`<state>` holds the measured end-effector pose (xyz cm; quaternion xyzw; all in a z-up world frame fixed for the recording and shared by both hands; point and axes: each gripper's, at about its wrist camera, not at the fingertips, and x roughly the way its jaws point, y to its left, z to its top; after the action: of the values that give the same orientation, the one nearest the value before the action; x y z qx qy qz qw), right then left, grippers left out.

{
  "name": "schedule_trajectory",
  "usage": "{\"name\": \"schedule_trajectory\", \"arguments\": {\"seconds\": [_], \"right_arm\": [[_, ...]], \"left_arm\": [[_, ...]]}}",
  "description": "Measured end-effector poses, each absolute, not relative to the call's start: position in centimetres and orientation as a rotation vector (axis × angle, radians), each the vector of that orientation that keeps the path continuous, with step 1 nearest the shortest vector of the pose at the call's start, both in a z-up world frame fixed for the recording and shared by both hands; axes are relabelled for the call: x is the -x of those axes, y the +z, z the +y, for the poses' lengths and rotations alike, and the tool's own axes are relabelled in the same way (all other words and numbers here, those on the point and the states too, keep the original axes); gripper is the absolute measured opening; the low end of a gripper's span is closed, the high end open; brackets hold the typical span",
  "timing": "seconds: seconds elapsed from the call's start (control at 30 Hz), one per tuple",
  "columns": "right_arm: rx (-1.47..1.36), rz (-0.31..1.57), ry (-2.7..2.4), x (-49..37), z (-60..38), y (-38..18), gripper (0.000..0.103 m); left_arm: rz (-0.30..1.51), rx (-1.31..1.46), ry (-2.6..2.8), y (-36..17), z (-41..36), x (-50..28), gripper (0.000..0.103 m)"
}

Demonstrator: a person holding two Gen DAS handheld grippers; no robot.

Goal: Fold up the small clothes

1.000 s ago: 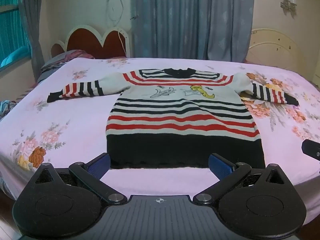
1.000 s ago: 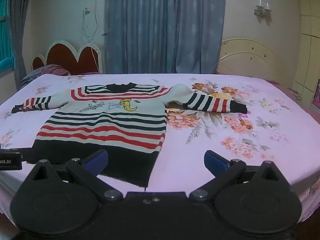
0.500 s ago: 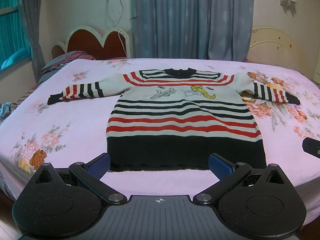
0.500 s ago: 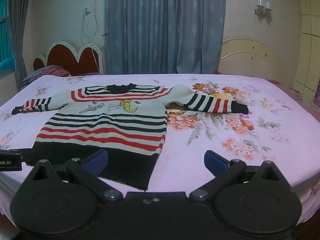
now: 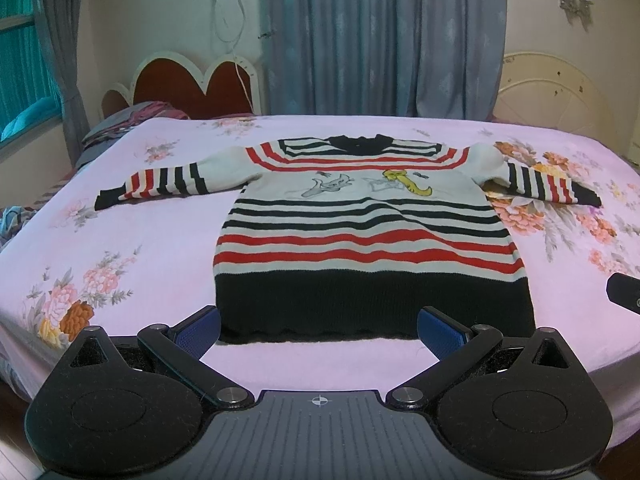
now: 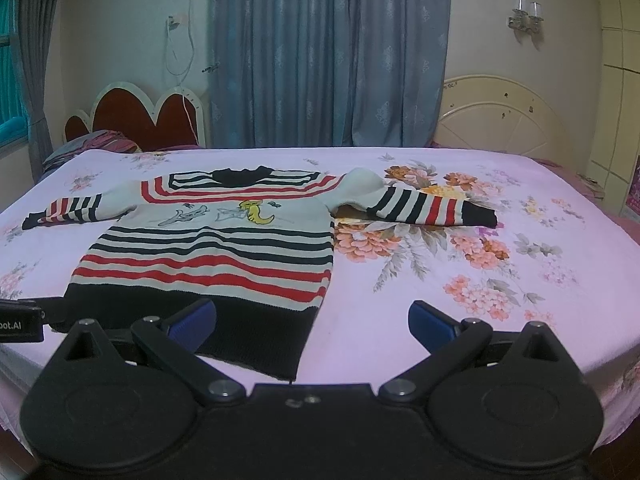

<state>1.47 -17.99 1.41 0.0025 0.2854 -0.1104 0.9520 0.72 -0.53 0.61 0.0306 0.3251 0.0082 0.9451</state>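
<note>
A small striped sweater [image 5: 368,232] in white, black and red, with a cartoon print, lies flat and face up on the pink floral bedsheet [image 5: 132,248], both sleeves spread out sideways. It also shows in the right wrist view [image 6: 208,252]. My left gripper [image 5: 319,330] is open and empty, just in front of the black hem. My right gripper [image 6: 312,322] is open and empty, in front of the hem's right corner. The right sleeve [image 6: 424,206] lies beyond it.
The bed's near edge runs just below both grippers. A red scalloped headboard [image 5: 192,84] and bedding [image 5: 120,128] stand at the far left, a cream headboard [image 6: 500,116] at the far right. Grey-blue curtains [image 5: 380,36] hang behind.
Both grippers have drifted slightly, so the sweater sits a little differently in each view. The sweater has not moved and both grippers stay open.
</note>
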Motion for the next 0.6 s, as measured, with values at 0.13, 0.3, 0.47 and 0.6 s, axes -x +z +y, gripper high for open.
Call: {"name": "schedule_trajectory", "arguments": {"seconds": [0.13,0.3,0.47,0.6], "right_arm": [[-0.004,0.578,-0.227,-1.51,-17.87,1.32,0.102],[-0.005,0.577,-0.227,-1.51,-17.90,1.33,0.102],[-0.005,0.578,-0.226,-1.48,-17.94,1.35,0.102],[-0.006,0.578,-0.226,-1.51,-17.89,1.34,0.102]], "left_arm": [[0.663,-0.062,0.016,0.57,-0.56,-0.72,0.103],[0.663,-0.062,0.018,0.56,-0.55,-0.64,0.103],[0.664,-0.063,0.021,0.49,-0.45,-0.65,0.103],[0.666,-0.063,0.022,0.38,-0.38,-0.63,0.103]]}}
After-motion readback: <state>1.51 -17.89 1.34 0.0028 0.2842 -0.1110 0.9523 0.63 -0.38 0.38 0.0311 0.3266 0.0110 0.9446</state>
